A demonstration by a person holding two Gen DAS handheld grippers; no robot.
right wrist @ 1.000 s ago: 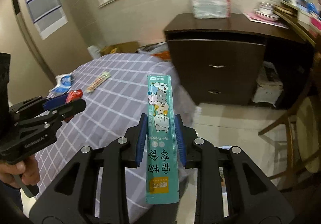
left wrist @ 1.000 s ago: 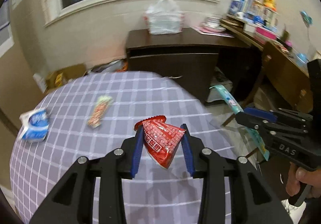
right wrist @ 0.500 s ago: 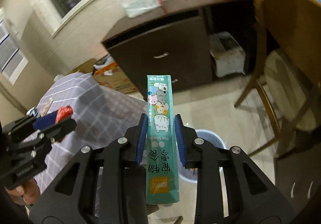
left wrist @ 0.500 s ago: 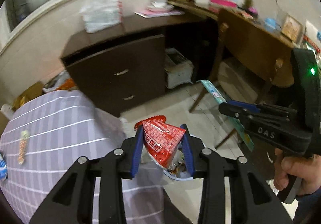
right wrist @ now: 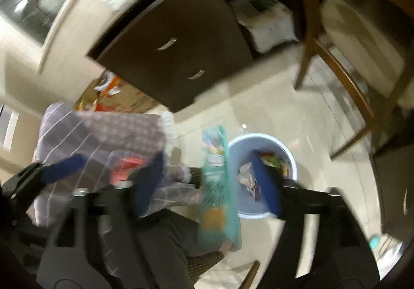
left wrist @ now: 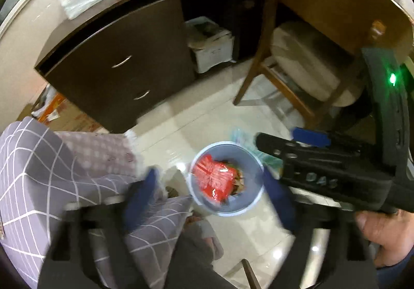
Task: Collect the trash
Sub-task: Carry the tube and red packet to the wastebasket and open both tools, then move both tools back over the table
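Note:
A round blue-grey trash bin [left wrist: 248, 207] stands on the tiled floor below both grippers, with scraps inside. My left gripper [left wrist: 209, 198] points down over it with its jaws opening. The red snack wrapper [left wrist: 213, 180] hangs loose between the pads, touching neither, above the bin's mouth. My right gripper [right wrist: 208, 183] is also opening. The long teal pet-snack wrapper [right wrist: 220, 185] is blurred and free between its pads, just left of the bin [right wrist: 258, 136]. In the left wrist view the right gripper [left wrist: 282, 137] reaches in from the right, held by a hand [left wrist: 383, 234].
The checked tablecloth [left wrist: 38, 172] hangs at the left beside the bin. A dark drawer cabinet [left wrist: 116, 61] stands behind, with a white box [left wrist: 212, 43] next to it. A wooden chair with a pale cushion [left wrist: 305, 61] is at the right. A person's slippered foot [left wrist: 207, 234] is near the bin.
Both grippers swung off the table and tipped down over the bin. Their jaws spread wide, letting go of the red wrapper and the teal wrapper.

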